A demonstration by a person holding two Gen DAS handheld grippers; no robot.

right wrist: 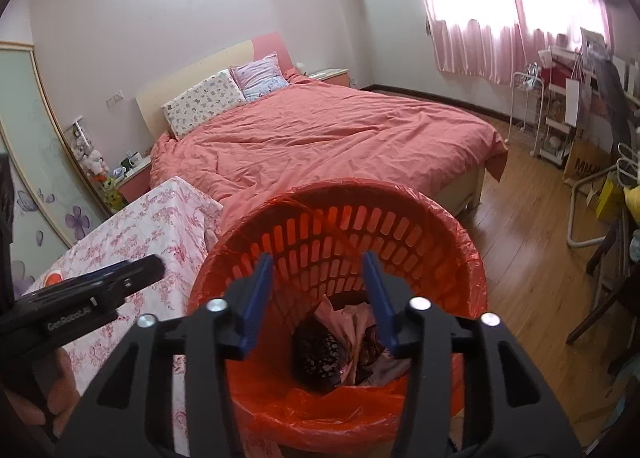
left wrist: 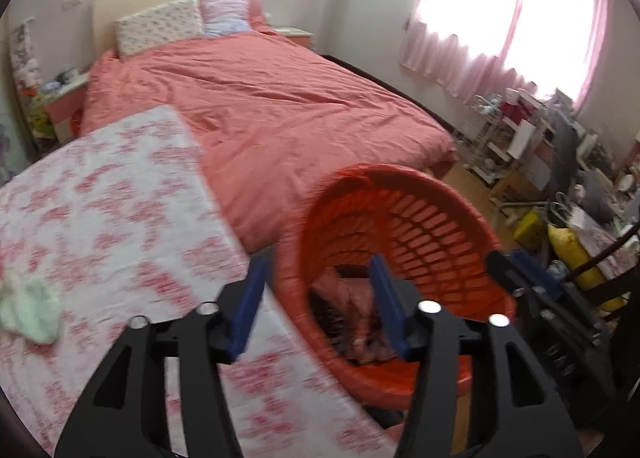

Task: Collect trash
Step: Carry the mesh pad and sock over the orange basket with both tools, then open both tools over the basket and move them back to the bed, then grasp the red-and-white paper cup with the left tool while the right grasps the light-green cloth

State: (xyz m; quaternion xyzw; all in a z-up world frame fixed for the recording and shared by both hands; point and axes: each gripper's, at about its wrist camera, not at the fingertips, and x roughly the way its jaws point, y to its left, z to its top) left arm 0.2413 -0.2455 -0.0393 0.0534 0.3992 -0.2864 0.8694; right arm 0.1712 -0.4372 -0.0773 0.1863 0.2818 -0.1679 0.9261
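While the left tongs (left wrist: 316, 294) gape with nothing between them, one orange bin (left wrist: 452, 242) sits beside the floral surface (left wrist: 120, 198), crumpled trash (left wrist: 352, 298) inside — one pale cloth (left wrist: 30, 306) lies apart. Over the bin, the right tongs (right wrist: 318, 290) stand open and empty; "GenRobot.AI" marks the other tool.

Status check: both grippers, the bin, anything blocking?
Left gripper and right gripper open, empty. Orange bin lined, crumpled trash inside. Pale green wad on table. Nothing blocking.
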